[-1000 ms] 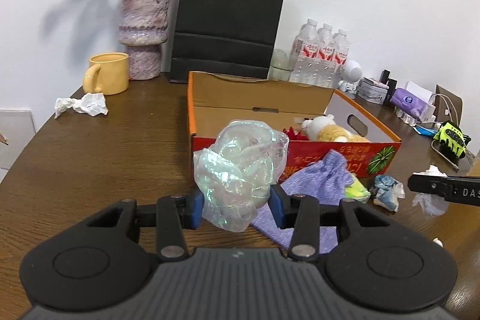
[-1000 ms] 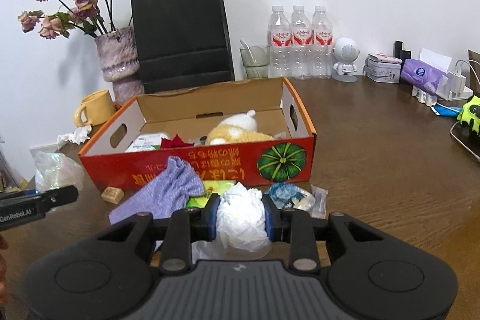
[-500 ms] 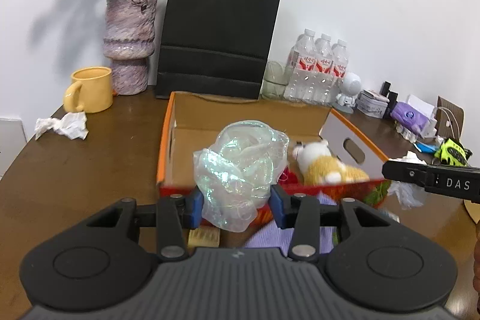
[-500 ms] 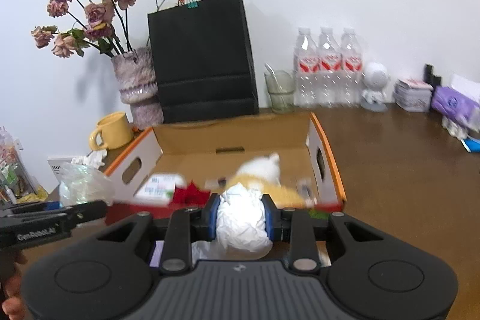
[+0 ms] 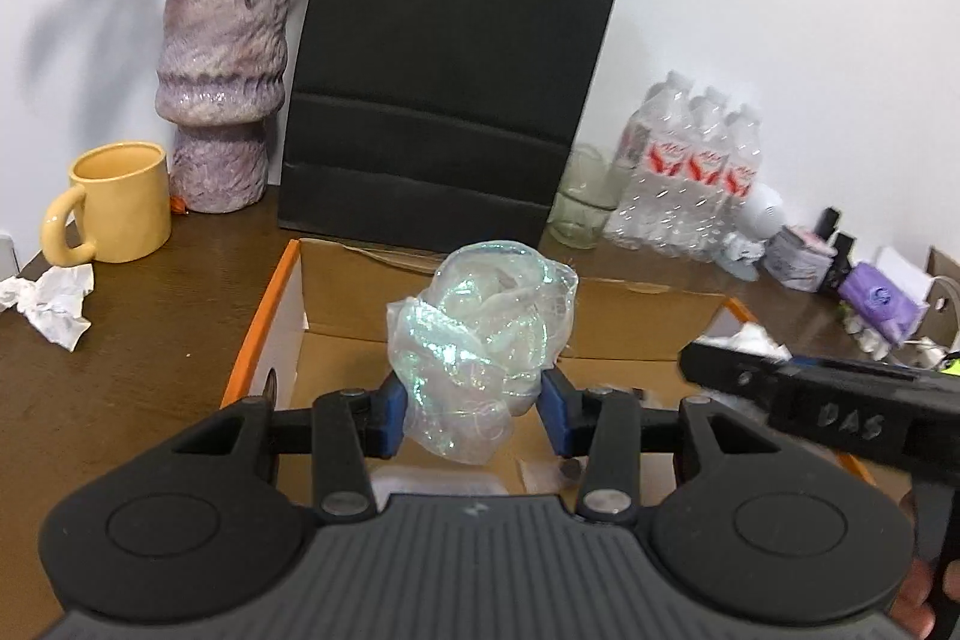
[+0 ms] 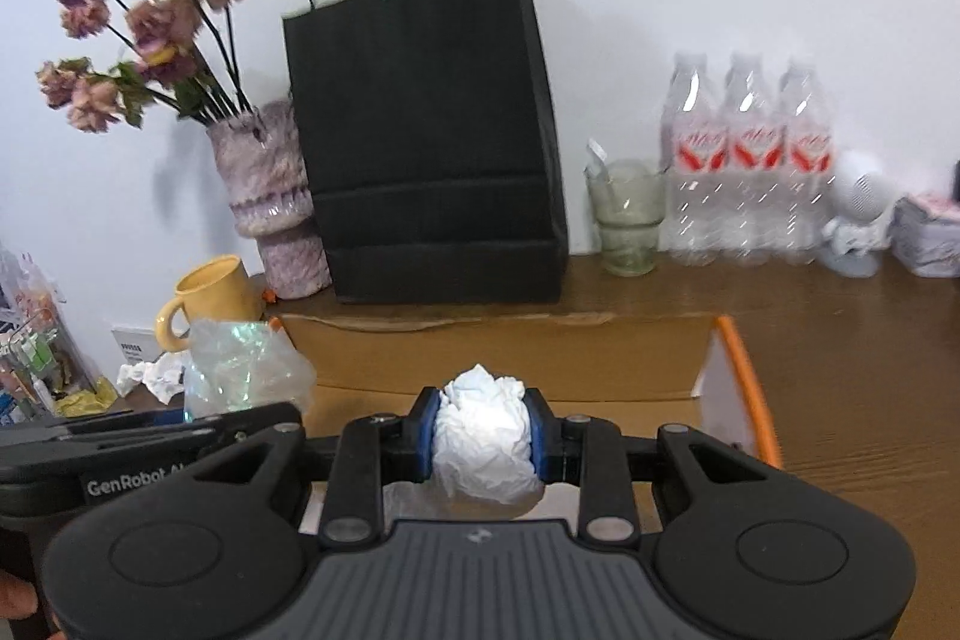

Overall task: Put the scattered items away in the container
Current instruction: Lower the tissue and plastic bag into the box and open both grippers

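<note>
My left gripper (image 5: 471,415) is shut on a crumpled ball of iridescent clear plastic wrap (image 5: 480,346), held above the open orange cardboard box (image 5: 264,322). My right gripper (image 6: 480,439) is shut on a crumpled white paper ball (image 6: 483,436), also over the box (image 6: 744,376). The right gripper's side shows as a black bar (image 5: 840,400) in the left wrist view. In the right wrist view the plastic wrap (image 6: 240,370) and the left gripper's body (image 6: 138,454) appear at the left. The gripper bodies hide most of the box floor.
A black paper bag (image 5: 444,64) stands just behind the box, with a purple vase of dried flowers (image 5: 219,82) and a yellow mug (image 5: 114,202) to its left. Crumpled paper (image 5: 51,301) lies by the mug. Water bottles (image 6: 747,166), a glass (image 6: 627,220) and small items line the back right.
Both grippers have moved forward with their loads, from in front of the box's near wall to over its inside. The purple cloth and other loose items in front have dropped out of view.
</note>
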`<state>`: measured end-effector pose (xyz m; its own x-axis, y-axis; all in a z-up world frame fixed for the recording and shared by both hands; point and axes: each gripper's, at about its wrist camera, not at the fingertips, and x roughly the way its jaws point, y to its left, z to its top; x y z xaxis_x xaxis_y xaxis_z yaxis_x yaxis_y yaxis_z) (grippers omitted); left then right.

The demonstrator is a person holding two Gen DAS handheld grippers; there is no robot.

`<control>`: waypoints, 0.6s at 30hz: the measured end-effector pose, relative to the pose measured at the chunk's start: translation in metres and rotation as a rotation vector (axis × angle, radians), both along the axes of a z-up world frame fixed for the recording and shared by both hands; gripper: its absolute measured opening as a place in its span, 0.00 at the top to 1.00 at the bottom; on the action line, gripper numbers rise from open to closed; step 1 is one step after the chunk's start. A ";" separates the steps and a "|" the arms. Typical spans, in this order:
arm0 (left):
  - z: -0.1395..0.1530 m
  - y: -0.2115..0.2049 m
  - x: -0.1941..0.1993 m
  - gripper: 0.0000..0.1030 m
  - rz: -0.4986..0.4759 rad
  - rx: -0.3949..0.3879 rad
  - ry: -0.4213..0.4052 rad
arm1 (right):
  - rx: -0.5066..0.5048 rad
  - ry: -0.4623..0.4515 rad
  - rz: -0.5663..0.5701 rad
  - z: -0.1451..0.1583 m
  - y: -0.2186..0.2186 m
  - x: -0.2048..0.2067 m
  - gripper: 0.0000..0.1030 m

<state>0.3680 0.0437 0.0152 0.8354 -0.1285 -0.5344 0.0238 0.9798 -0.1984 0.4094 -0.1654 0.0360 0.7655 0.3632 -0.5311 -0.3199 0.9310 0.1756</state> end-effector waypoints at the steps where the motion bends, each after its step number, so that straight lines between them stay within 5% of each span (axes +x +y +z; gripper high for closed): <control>1: -0.003 0.000 0.004 0.58 0.003 0.005 0.010 | -0.013 0.011 0.002 -0.005 0.003 0.007 0.73; 6: -0.010 0.001 0.016 0.56 0.014 0.026 0.032 | -0.033 0.021 0.002 -0.013 0.006 0.022 0.73; 8: -0.011 0.001 0.019 0.48 0.026 0.039 0.042 | -0.041 0.025 -0.004 -0.014 0.006 0.024 0.70; 10: -0.012 0.001 0.020 0.13 0.049 0.061 0.052 | -0.050 0.049 -0.015 -0.016 0.006 0.027 0.46; 12: -0.009 0.000 0.017 0.03 0.086 0.096 0.033 | -0.071 0.080 -0.033 -0.017 0.005 0.031 0.20; 18: -0.005 0.002 0.016 0.00 0.104 0.100 0.030 | -0.086 0.095 -0.046 -0.015 0.000 0.032 0.10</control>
